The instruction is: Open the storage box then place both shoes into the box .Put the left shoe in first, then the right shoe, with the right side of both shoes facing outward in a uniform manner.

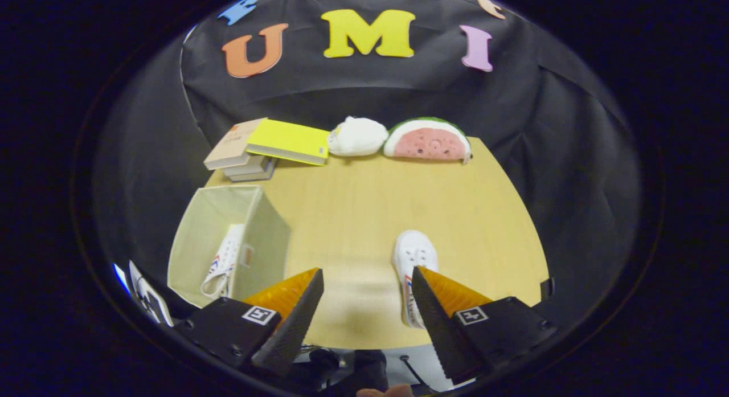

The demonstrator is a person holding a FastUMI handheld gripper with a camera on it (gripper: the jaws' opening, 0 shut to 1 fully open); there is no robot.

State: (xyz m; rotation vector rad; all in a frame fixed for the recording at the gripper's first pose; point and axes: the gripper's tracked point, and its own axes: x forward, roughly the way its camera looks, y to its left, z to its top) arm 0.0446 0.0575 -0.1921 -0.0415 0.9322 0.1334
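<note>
1. The gripper [367, 297] hangs above the near part of the wooden worktop [364, 203], its jaws spread wide apart with nothing between them but bare wood.
2. A storage box [196, 237] of pale fabric stands on the worktop beyond the left jaw, its top open.
3. Inside that box a white shoe [223, 261] lies against the right-hand wall, laces showing and a red and blue stripe along its side.
4. The second white shoe [414, 257] rests on the worktop well apart from the box, just ahead of the right jaw; its toe points away from the gripper, and its heel end is hidden behind that jaw's tip.
5. I cannot tell whether the right jaw touches this shoe or merely sits above it.
6. At the far edge of the worktop a stack of books [250, 158] sits beyond the box, with a yellow book [290, 140] lying on top and a tan one beside it.
7. Next to the books, near the middle of the far edge, lies a white plush toy [357, 136].
8. Touching it on the right is a plush watermelon slice [428, 142], pink face towards me with a green rind along the top.
9. Black cloth hangs behind and around the worktop.
</note>
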